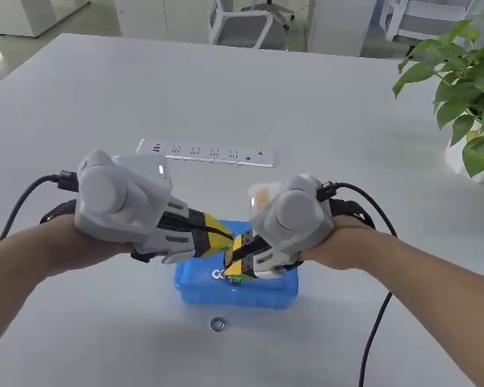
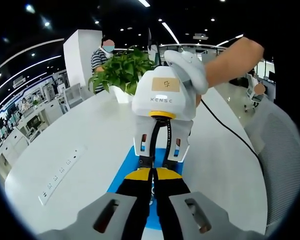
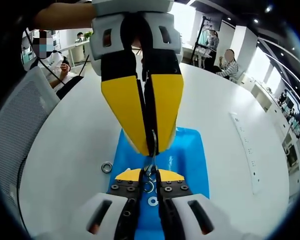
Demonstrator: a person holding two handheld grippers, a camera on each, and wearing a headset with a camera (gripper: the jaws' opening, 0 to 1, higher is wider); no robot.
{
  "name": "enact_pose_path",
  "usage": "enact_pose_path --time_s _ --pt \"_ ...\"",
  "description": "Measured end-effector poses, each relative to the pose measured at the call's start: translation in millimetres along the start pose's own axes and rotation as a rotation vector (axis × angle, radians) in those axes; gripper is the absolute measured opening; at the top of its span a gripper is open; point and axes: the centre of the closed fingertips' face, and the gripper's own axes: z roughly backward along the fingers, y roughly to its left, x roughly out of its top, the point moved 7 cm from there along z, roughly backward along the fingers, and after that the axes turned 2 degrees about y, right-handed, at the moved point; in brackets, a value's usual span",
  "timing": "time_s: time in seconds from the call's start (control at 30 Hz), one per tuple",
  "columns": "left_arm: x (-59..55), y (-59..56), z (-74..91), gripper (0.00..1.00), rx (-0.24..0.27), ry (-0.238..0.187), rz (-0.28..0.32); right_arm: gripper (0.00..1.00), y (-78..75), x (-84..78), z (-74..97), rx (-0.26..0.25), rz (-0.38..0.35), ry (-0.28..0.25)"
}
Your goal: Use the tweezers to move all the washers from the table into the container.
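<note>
Both grippers meet nose to nose above the blue container. My left gripper is shut on thin metal tweezers, which reach down over the container. Their tip ends between the fingertips of my right gripper, whose jaws stand shut; whether they pinch the tip I cannot tell. Two washers lie inside the container below the tip. One washer lies on the table in front of the container, also seen as a ring beside the blue wall. In the left gripper view my left gripper faces the right gripper.
A white power strip lies behind the container on the white table. A potted plant stands at the right edge. Cables trail from both grippers. Chairs and people are beyond the table.
</note>
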Motion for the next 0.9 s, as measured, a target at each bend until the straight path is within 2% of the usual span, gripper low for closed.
enact_pose_path --time_s 0.5,0.67,0.9 --pt "17.9 -1.5 11.8 0.04 0.001 -0.031 0.011 0.19 5.1 2.9 19.0 -0.037 -0.052 -0.016" --pt "23.4 -3.5 16.6 0.04 0.002 -0.038 0.002 0.26 10.2 2.4 30.7 -0.060 -0.089 -0.017" --pt "28.5 -9.0 23.5 0.04 0.001 -0.036 -0.010 0.31 18.8 -1.4 49.6 -0.109 -0.130 -0.025"
